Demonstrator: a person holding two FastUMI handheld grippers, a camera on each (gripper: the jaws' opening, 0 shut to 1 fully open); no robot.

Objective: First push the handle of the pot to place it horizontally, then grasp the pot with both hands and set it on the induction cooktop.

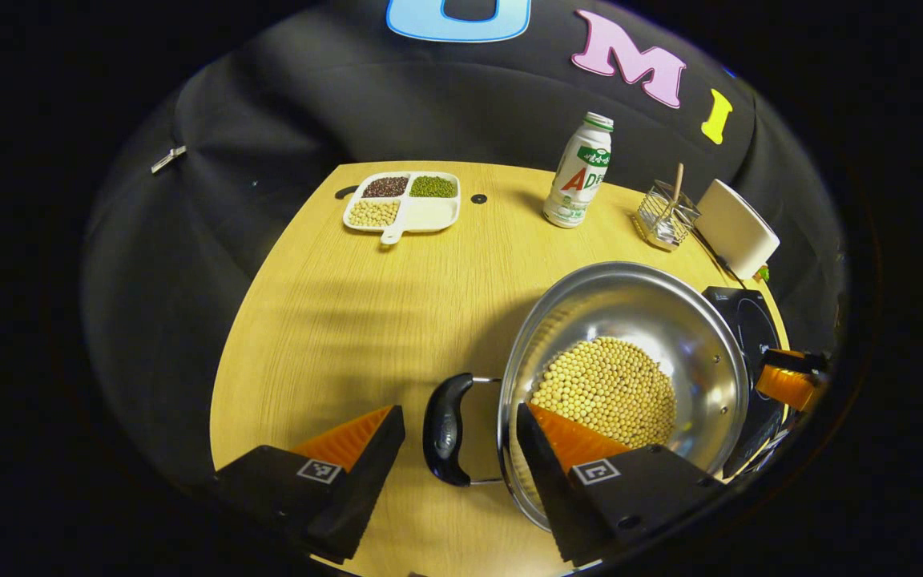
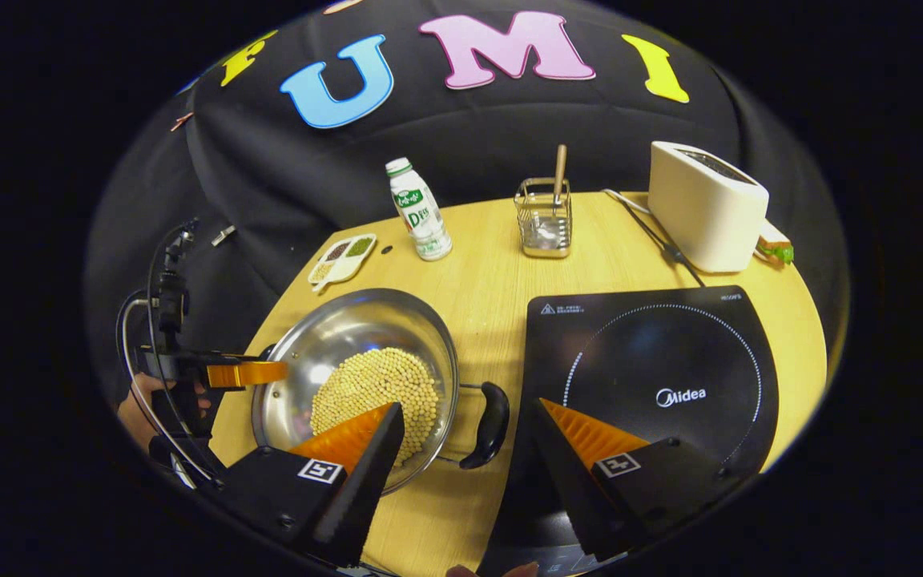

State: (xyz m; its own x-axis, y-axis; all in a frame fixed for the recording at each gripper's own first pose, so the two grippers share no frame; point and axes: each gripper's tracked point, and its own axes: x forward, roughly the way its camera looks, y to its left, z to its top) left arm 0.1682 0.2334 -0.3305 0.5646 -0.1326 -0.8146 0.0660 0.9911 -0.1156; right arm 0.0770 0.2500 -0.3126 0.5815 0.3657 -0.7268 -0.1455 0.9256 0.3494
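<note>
A steel pot (image 1: 654,320) holding soybeans (image 1: 606,389) stands on the wooden table, just left of the black induction cooktop (image 2: 654,361). Its two black side handles point left and right. My left gripper (image 1: 461,439) is open, with the pot's left handle (image 1: 447,429) between its fingers and untouched. In the right gripper view the pot (image 2: 333,336) sits lower left, and my right gripper (image 2: 469,434) is open around the right handle (image 2: 490,425). The left gripper (image 2: 225,373) and the hand holding it show at the pot's far side. The right gripper (image 1: 786,383) appears beyond the pot's rim.
At the back of the table stand a divided dish of beans (image 1: 402,202), a milk bottle (image 1: 580,172), a wire holder with a wooden stick (image 2: 544,216) and a white toaster (image 2: 706,208) whose cord runs behind the cooktop. A sandwich (image 2: 774,244) lies beside the toaster.
</note>
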